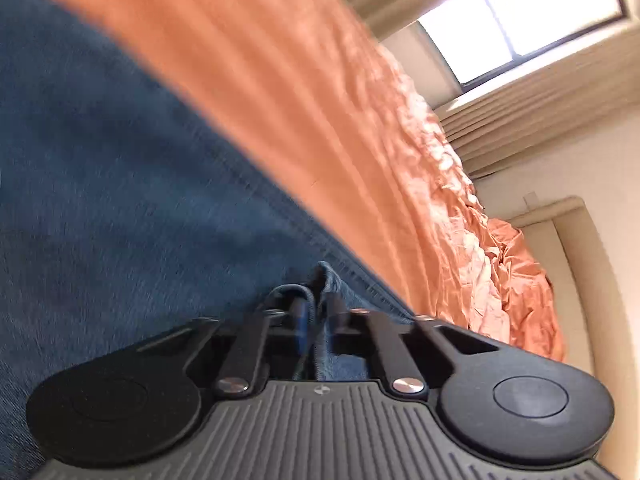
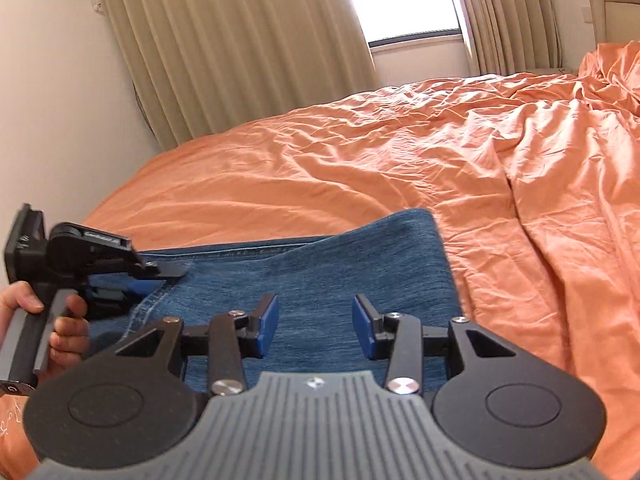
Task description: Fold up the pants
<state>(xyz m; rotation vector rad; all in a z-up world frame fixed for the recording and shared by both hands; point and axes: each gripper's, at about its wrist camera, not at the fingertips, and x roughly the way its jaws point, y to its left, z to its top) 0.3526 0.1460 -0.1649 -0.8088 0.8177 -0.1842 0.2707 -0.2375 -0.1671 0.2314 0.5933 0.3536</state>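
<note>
Denim is filling the lower left of the left wrist view: the pants (image 1: 100,168), blue jeans, are lying on a bed covered by an orange sheet (image 1: 320,100). The left gripper (image 1: 318,320) is sitting low against the cloth, its jaws pressed together and pinching a bunched ridge of denim between them. Blur is smearing the far fabric. A bright window (image 1: 520,20) and pale curtains (image 1: 532,120) are showing beyond the bed.

In the right wrist view, the jeans are lying partly folded near the bed's front edge, a smooth fold edge running along their right side. The right gripper (image 2: 315,328) is hovering just above the denim with its jaws spread wide and holding nothing; its blue pads (image 2: 269,326) are facing each other across bare cloth. At far left, the person's left hand (image 2: 60,320) is gripping the handle of the left gripper, whose jaws are clamping the seamed edge of the jeans.

The step in hand appears to be carrying a fold across. To do it well, the right gripper should probably be closing on the matching edge before anything is lifted, so both corners are rising level. Lifting one side alone would likely be skewing the fold and dragging the wrinkled sheet.
</note>
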